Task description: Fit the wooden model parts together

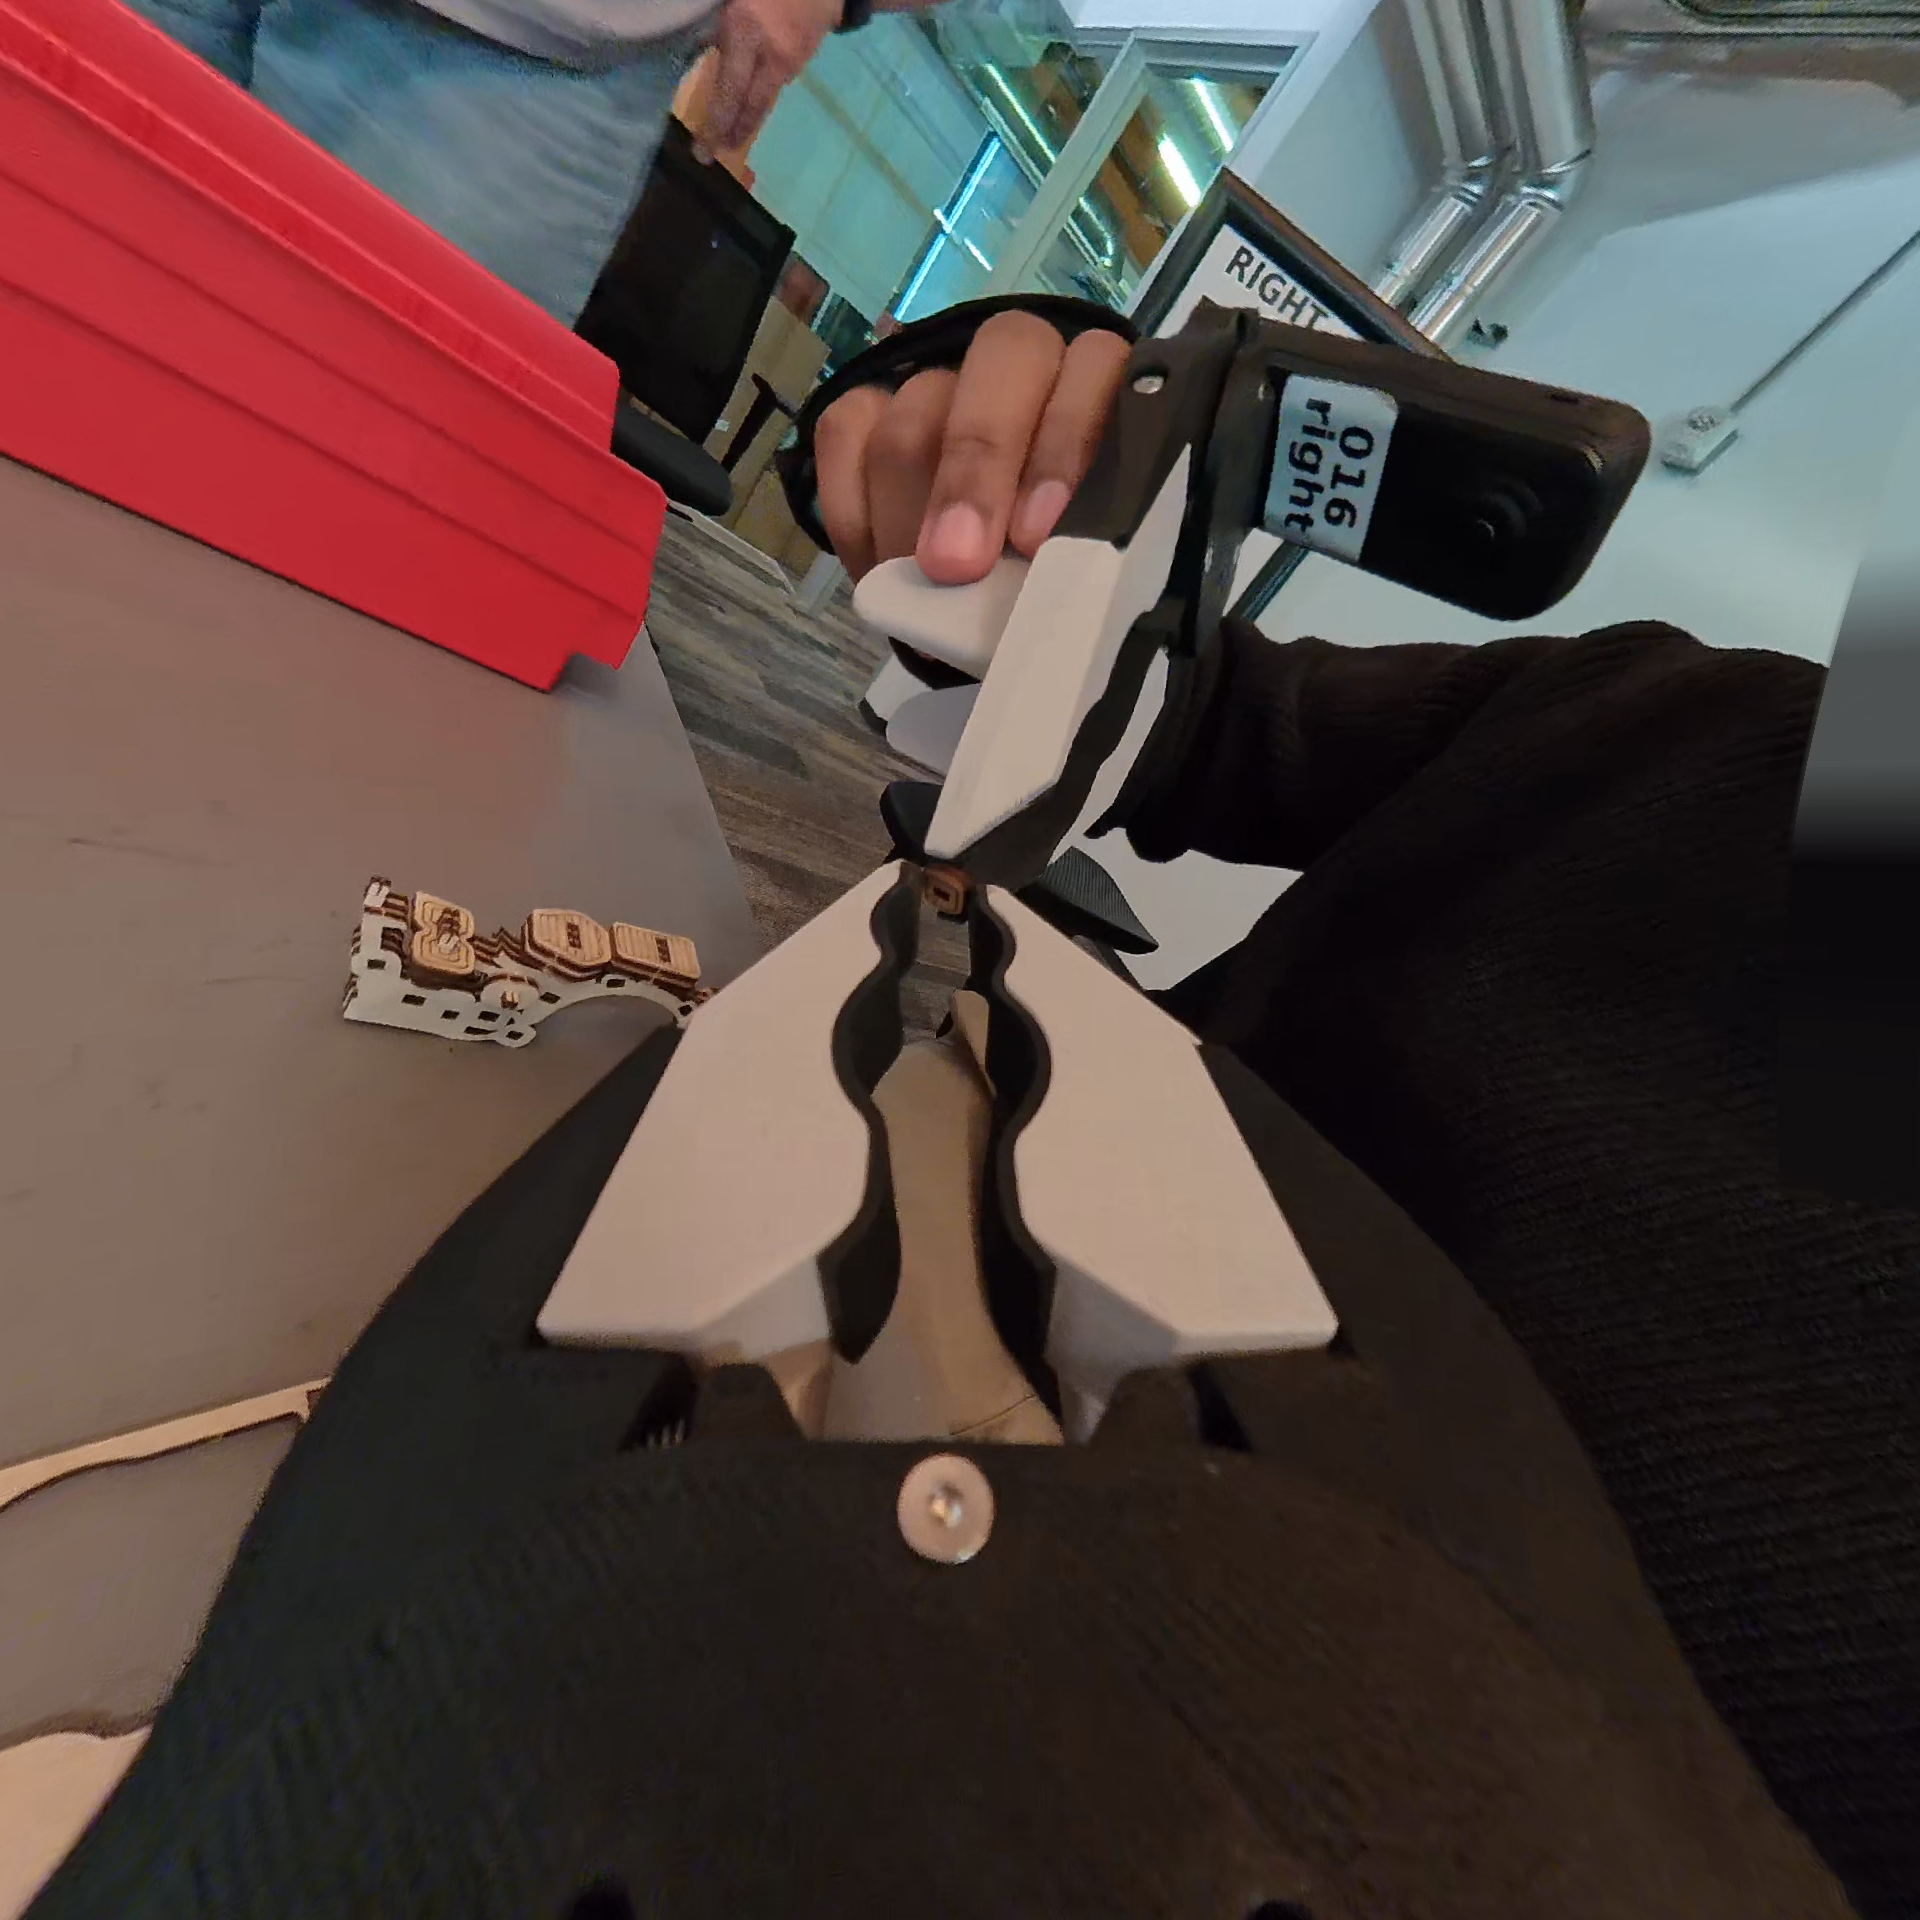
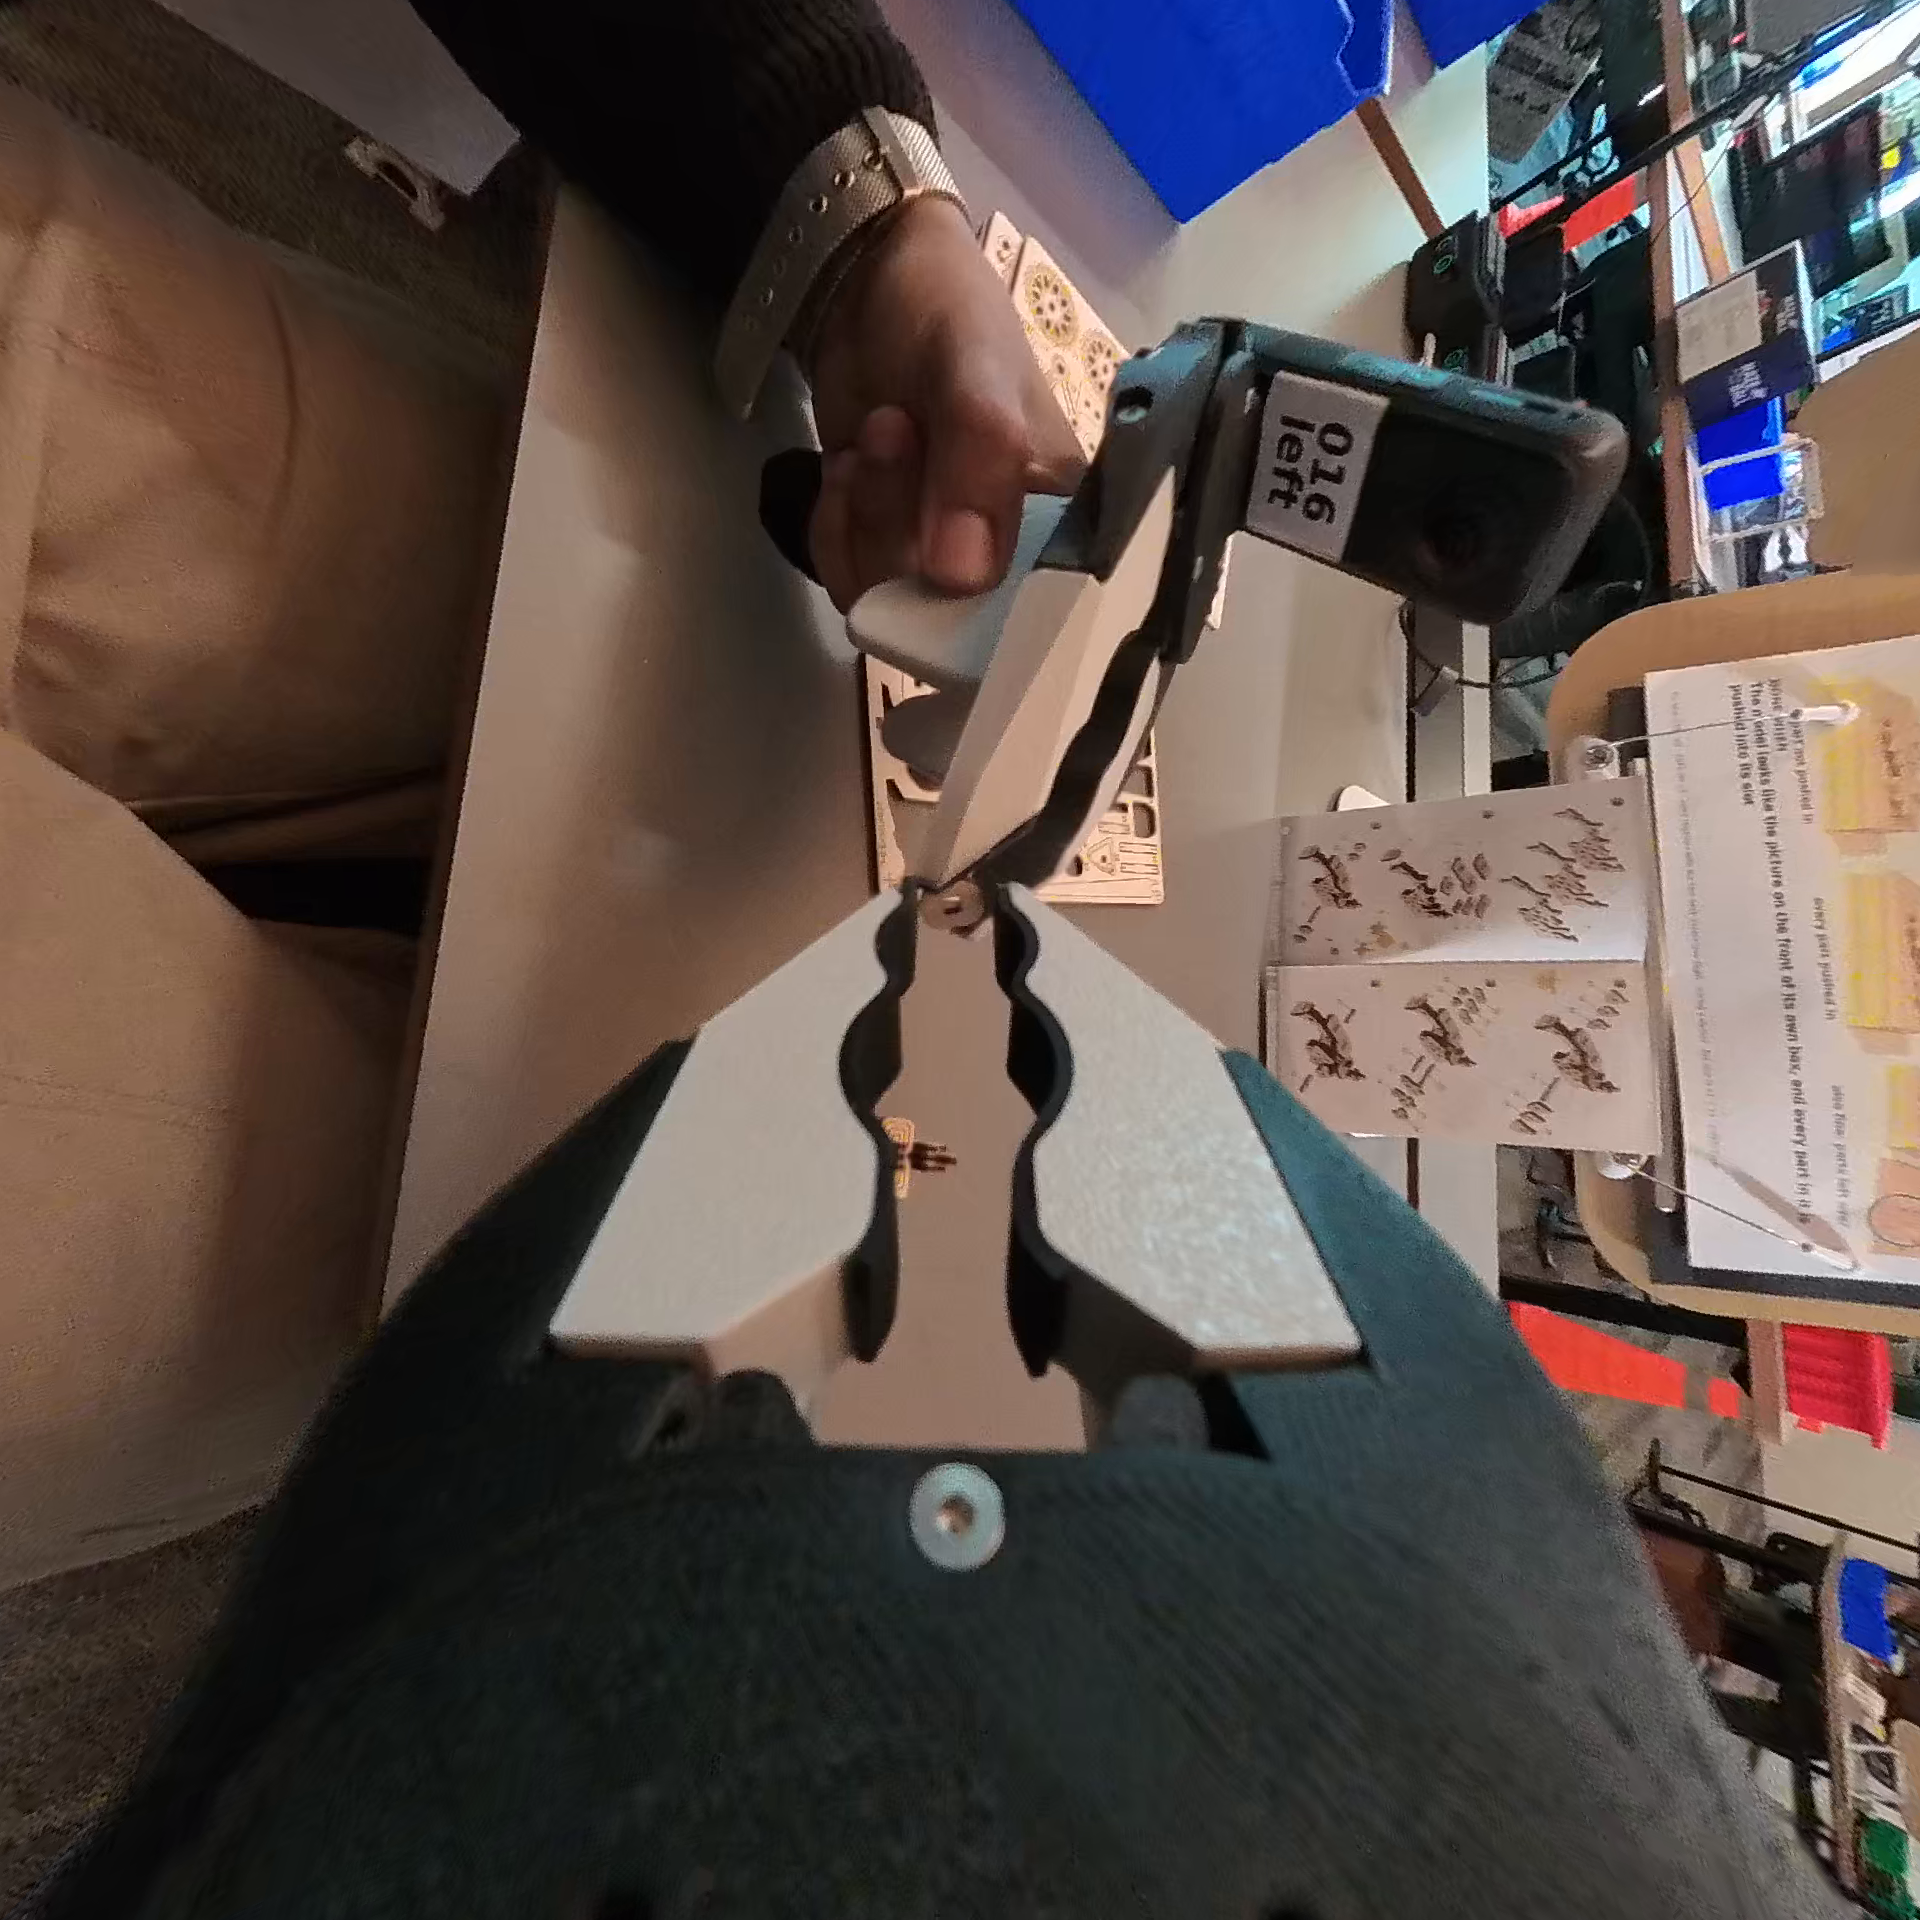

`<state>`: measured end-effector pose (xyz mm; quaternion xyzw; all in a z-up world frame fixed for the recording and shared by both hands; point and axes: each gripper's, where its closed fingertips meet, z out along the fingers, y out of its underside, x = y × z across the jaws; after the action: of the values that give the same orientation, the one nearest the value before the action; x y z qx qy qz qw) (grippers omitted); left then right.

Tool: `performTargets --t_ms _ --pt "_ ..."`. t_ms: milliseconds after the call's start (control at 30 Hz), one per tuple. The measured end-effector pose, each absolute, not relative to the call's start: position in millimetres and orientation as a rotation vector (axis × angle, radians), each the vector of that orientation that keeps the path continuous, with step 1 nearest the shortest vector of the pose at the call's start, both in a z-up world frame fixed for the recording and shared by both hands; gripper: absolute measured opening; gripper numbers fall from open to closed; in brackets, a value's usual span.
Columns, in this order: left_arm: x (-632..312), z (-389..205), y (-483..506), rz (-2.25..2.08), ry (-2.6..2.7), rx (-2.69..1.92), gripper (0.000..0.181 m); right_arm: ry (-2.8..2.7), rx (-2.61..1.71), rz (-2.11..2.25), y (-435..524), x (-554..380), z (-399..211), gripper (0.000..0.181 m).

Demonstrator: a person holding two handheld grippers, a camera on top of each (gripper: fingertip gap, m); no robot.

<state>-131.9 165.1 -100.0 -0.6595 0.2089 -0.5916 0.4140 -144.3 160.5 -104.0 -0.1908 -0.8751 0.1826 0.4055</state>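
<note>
In the left wrist view my left gripper [image 1: 940, 881] is shut on a small wooden part [image 1: 943, 894] at its tips. My right gripper [image 1: 938, 854] comes down from above and meets it tip to tip. In the right wrist view my right gripper [image 2: 951, 896] is shut on a small wooden part [image 2: 953, 908], and the left gripper [image 2: 928, 881] touches it from above. I cannot tell whether both hold one part or two joined parts. A partly built wooden model [image 1: 520, 966] lies on the grey table [image 1: 260, 1143], left of the grippers.
A red bin [image 1: 291, 343] stands at the table's far left. Wooden part sheets [image 2: 1049, 831] lie on the table behind the grippers. A tiny wooden piece [image 2: 914, 1156] lies below my right fingers. Instruction pages [image 2: 1455, 987] hang at the right. A person stands behind the red bin. My left and right fingertips are right by each other.
</note>
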Motion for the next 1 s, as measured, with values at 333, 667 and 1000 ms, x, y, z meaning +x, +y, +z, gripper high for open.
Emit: performTargets --t_ms 333,667,1000 --pt "-133.5 -86.4 161.3 -1.522 0.515 -1.570 0.009 -2.106 -0.508 0.517 156.2 -144.8 -91.0 0.011" --pt "-138.8 -71.8 156.1 -1.672 0.468 -1.457 0.013 -2.000 -0.533 0.684 154.5 -146.6 -76.9 0.011" --pt "-137.3 -72.4 156.4 -1.699 0.456 -1.447 0.007 -1.974 -0.533 0.729 152.4 -147.0 -74.4 0.011"
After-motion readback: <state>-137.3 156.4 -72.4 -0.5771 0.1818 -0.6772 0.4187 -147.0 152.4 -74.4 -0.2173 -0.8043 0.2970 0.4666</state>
